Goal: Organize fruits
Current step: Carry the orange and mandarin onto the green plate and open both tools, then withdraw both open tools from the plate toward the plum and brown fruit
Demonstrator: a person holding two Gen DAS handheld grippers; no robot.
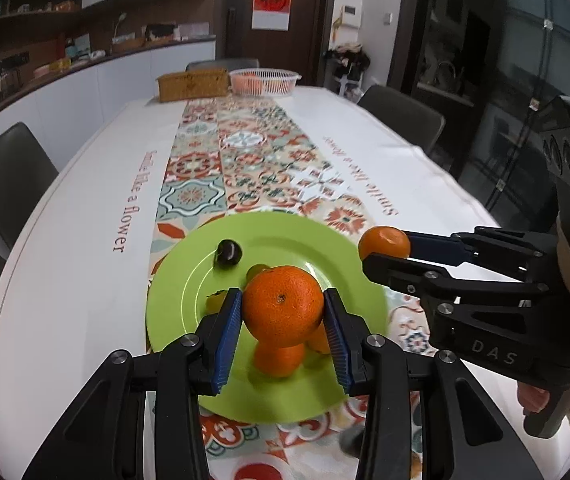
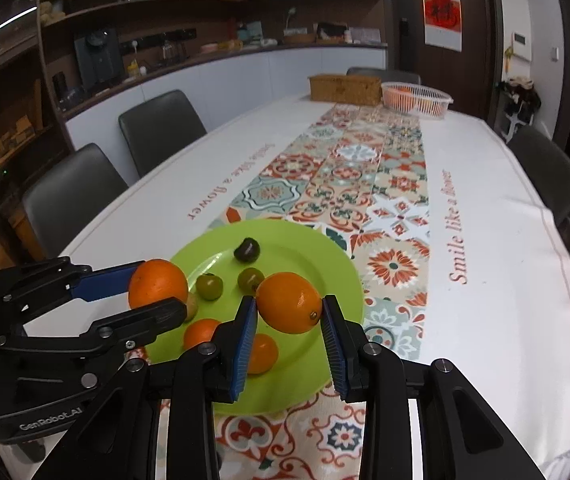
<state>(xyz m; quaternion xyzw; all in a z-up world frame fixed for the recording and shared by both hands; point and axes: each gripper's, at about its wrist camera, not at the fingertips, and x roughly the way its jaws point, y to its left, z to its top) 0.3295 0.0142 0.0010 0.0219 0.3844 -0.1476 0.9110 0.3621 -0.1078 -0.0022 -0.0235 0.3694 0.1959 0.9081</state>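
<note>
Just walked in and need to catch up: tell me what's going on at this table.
A person is sorting fruit with a handheld gripper in each hand. The left gripper has its jaws shut on a round orange tangerine, and the right gripper grips another orange tangerine. Both hover above the round lime-green plate, which holds two more oranges, small green fruits and one dark round fruit. A white slatted basket with orange fruit stands at the far end of the table.
</note>
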